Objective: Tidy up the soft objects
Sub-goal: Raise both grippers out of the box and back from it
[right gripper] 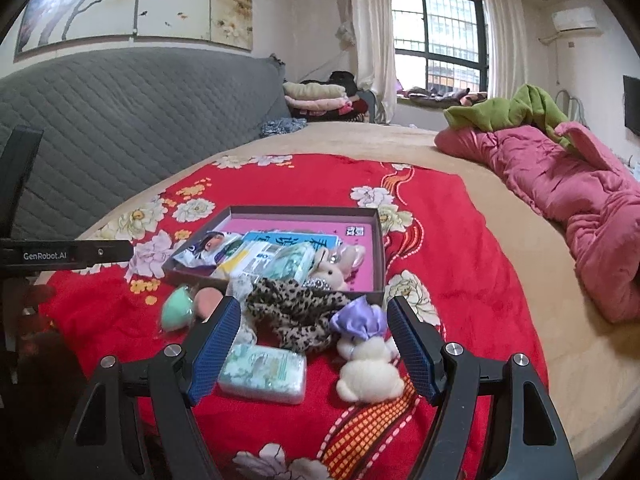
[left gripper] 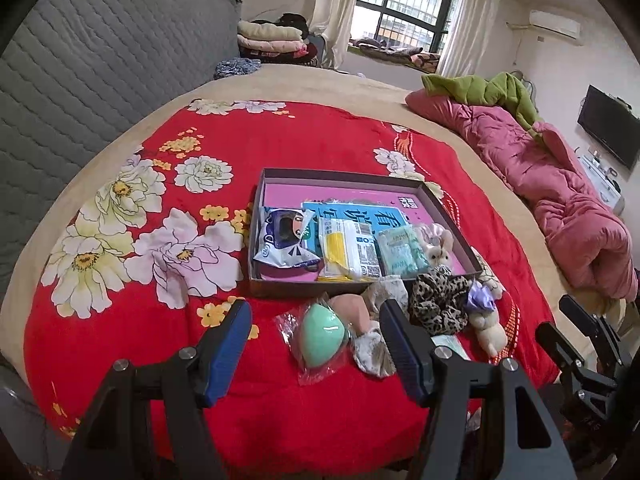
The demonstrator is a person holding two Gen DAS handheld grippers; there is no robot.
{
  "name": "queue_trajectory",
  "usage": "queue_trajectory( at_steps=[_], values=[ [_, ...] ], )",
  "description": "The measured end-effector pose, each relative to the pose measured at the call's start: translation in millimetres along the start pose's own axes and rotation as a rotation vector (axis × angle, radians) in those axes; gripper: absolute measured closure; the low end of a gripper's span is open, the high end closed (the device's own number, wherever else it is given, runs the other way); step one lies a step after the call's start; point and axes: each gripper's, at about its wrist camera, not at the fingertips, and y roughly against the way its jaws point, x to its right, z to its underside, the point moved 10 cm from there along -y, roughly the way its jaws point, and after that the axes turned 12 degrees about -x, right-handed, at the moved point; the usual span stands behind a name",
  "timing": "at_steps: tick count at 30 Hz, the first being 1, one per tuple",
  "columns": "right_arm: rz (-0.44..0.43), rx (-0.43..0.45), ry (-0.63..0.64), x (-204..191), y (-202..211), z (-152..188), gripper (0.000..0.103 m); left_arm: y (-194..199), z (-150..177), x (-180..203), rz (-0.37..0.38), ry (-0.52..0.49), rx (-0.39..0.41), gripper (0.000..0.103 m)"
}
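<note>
With both the left gripper (left gripper: 316, 354) and right gripper (right gripper: 314, 350) spread wide and empty, the light, squashy tissue pack (right gripper: 262, 372) lying near the box (right gripper: 378, 240) probably wants pinching across its middle.

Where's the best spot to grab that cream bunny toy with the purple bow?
Probably across the cream bunny body, below the purple bow. It lies flat between the open right tongs, so come straight down from above; the bow is floppier.
</note>
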Motion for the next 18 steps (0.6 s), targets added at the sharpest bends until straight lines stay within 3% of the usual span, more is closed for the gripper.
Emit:
queue_trajectory(
  at_steps=[18],
  values=[
    [-0.078, -0.037, 0.030, -33, 7, 17, 0.026, 9, 31, 13, 0.011, -0.036, -0.036, 0.037]
  ],
)
